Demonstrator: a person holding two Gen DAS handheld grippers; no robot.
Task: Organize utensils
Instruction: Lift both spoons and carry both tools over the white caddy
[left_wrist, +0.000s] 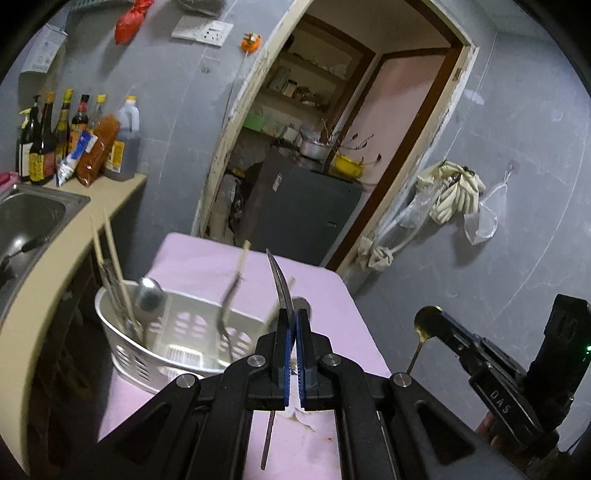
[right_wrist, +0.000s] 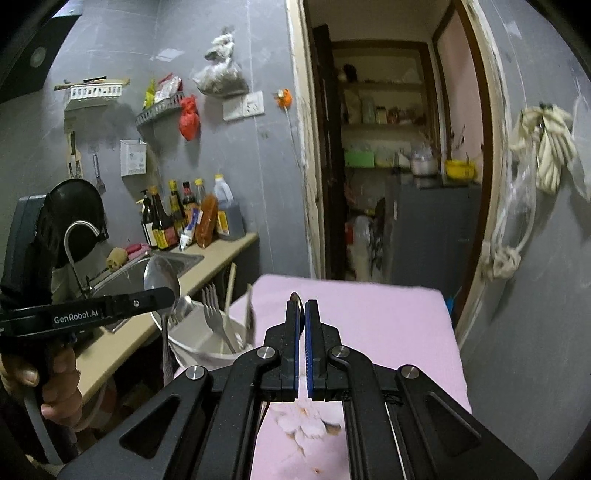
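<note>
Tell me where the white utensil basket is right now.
The white basket sits on the pink table's left side beside the sink counter, left of the left gripper in its view.

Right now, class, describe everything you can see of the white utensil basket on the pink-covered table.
The white utensil basket looks like plastic, oval, with a smooth rolled rim and slotted walls and floor. It sits upright at the near-left edge of the pink-covered table, beside the counter. Standing in it are chopsticks, a steel spoon and a fork, leaning against its walls. Neither gripper touches it.
</note>
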